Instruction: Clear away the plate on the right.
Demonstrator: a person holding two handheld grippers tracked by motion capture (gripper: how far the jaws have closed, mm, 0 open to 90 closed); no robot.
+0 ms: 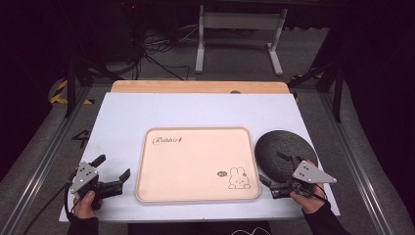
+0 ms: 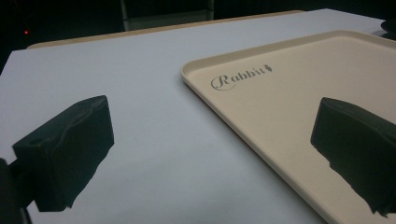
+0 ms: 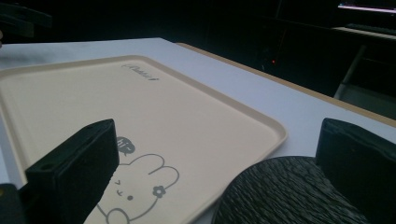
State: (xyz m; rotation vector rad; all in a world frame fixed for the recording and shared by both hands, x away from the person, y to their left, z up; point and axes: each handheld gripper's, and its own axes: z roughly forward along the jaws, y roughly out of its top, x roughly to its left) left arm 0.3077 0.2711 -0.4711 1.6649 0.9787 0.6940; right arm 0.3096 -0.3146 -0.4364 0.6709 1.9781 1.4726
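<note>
The cream tray (image 1: 195, 147) in front of me reads "Rabbit" (image 1: 168, 140) in script at its far left corner, with a rabbit drawing (image 1: 239, 178) at the near right and a small dark speech bubble (image 1: 221, 173) beside it whose lettering I cannot read. Nothing lies in the tray. My left gripper (image 1: 115, 173) hovers left of it, jaws apart. My right gripper (image 1: 274, 171) has its jaws apart over the near edge of the round dark woven mat (image 1: 281, 144), just right of the tray.

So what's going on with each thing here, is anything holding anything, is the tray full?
Left gripper: open, holding nothing.
Right gripper: open, holding nothing.
Tray: empty, flat on the table.
Round black mat: flat on the table, beside the tray's right edge.
</note>
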